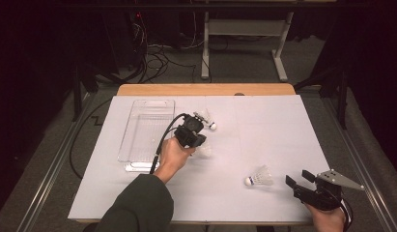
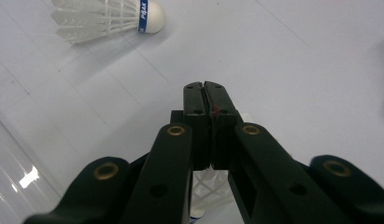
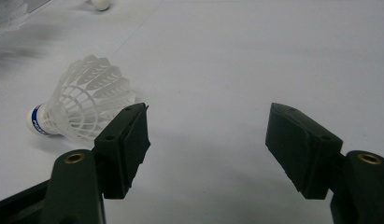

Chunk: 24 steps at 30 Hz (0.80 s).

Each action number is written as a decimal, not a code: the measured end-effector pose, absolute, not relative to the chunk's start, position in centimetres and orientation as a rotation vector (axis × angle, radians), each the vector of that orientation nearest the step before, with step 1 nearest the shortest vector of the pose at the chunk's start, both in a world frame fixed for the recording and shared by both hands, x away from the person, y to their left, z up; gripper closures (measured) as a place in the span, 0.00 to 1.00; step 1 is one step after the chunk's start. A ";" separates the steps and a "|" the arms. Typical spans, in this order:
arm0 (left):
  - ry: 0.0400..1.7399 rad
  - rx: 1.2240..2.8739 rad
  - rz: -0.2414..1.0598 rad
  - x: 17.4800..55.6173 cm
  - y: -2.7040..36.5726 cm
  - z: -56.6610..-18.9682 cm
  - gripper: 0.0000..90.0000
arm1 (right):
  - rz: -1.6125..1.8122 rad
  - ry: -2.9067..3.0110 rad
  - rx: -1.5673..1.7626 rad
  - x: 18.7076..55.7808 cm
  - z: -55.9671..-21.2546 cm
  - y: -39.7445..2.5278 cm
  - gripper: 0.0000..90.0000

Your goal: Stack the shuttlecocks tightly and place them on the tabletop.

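Observation:
Three white shuttlecocks lie on the white table (image 1: pixel 283 125). One shuttlecock (image 1: pixel 207 121) (image 2: pixel 105 18) rests beside the clear tray, its cork banded in blue. A second shuttlecock (image 1: pixel 204 151) (image 2: pixel 209 185) lies under my left gripper (image 1: pixel 198 137) (image 2: pixel 206 88). That gripper's jaws are shut together, and nothing shows between them. The third shuttlecock (image 1: pixel 260 177) (image 3: pixel 82 109) lies on its side just left of my right gripper (image 1: pixel 298 178) (image 3: pixel 206 130). The right gripper is open and holds nothing, and its left jaw is close to the feathers.
A clear plastic tray (image 1: pixel 145 133) sits left of the left gripper, holding nothing visible. The left gripper's cable (image 1: pixel 160 145) trails back past the tray. A wooden strip (image 1: pixel 205 89) marks the table's far edge. A desk frame and cables stand on the floor beyond.

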<state>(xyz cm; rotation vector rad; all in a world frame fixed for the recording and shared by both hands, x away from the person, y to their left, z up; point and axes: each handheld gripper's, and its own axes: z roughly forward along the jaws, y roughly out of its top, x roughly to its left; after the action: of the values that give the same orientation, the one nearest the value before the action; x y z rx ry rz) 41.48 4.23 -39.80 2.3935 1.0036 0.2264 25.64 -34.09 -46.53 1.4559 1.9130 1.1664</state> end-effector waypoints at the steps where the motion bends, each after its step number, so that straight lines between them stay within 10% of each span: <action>1: 0.998 2.400 0.231 41.6 4.1 -39.8 0.98 | 1.166 1.913 1.455 25.6 -46.5 -34.1 0.34; 24: 0.983 2.423 0.296 45.2 3.0 -41.8 0.98 | 1.170 1.929 1.444 25.8 -46.6 -34.0 0.34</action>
<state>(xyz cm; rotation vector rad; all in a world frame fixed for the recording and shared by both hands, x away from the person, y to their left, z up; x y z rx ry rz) 45.18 2.98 -41.76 2.4231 0.9827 0.2955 25.76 -33.96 -46.58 1.4440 1.9285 1.1695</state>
